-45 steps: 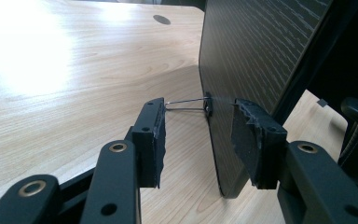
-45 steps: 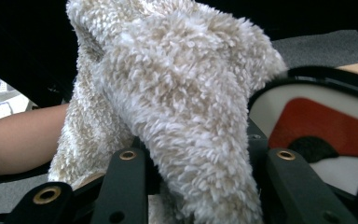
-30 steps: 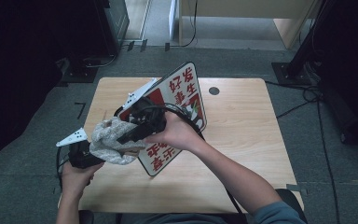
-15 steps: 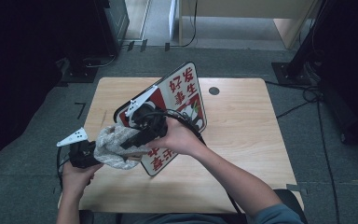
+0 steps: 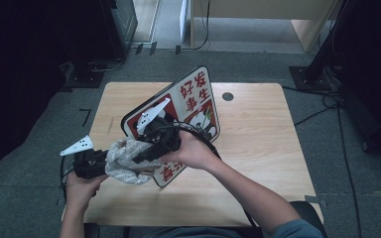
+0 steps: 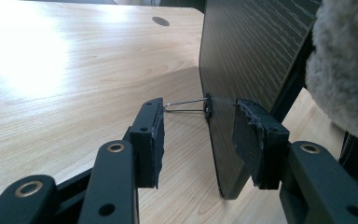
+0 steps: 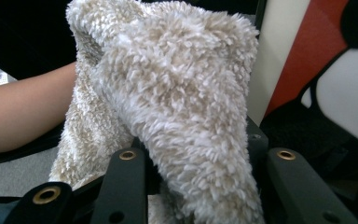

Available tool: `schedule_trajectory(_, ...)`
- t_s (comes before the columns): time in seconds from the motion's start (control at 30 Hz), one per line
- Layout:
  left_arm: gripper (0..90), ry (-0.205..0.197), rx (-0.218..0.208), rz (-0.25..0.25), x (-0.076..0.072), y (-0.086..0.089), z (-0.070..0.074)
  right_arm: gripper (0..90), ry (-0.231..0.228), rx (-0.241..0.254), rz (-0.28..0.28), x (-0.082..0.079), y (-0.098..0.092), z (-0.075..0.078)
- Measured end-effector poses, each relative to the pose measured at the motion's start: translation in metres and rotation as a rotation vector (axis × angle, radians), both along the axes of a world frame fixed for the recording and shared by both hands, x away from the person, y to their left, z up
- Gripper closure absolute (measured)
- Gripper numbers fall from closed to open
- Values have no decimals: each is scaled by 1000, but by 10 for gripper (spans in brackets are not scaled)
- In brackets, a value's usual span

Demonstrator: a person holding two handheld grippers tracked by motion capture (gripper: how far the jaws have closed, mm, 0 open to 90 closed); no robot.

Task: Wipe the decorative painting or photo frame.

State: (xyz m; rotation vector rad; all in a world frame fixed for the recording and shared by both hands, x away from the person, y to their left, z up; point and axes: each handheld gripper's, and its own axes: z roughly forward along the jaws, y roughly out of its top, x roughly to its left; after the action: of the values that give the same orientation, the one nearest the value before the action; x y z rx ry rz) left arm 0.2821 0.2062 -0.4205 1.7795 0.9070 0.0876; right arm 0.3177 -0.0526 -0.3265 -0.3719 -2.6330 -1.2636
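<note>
A fluffy beige cloth [image 7: 168,107] is clamped between the closed jaws of the right gripper [image 7: 196,186], and its bunched pile rises straight ahead of them. Just beyond it and to one side, the red, white and black printed face of the sign board [image 5: 198,101] is seen, the cloth lying against or all but against that face; true contact cannot be told. The coming wiping stroke is judged to turn on this relation: the board's face lies directly ahead of the cloth. The board is stood on its lower edge, tilted, with its long axis running from near the person up and away across the table, so a stroke would be carried along that line. The left gripper [image 6: 198,135] is set at the board's near lower edge; the dark wood-grain back of the board passes between its jaws, which stand apart, one pad close against the board, the other clear of it near a thin wire hook [image 6: 186,105]. The board seems steadied rather than gripped there. Beneath lies a light wooden table [image 5: 258,144] with a round cable hole [image 5: 227,96]. Farther off, grey carpet [image 5: 357,178], trailing cables and dark furniture legs are seen.
</note>
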Motion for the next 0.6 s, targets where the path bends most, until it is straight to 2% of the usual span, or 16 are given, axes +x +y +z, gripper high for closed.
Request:
schedule_trajectory(0.4,537,-2,0,1,0,0,0,639,17,5,-11,-4,-4,-15)
schedule_trajectory(0.6,534,-3,-1,0,0,0,0,639,6,9,-16,-6,-7,-22)
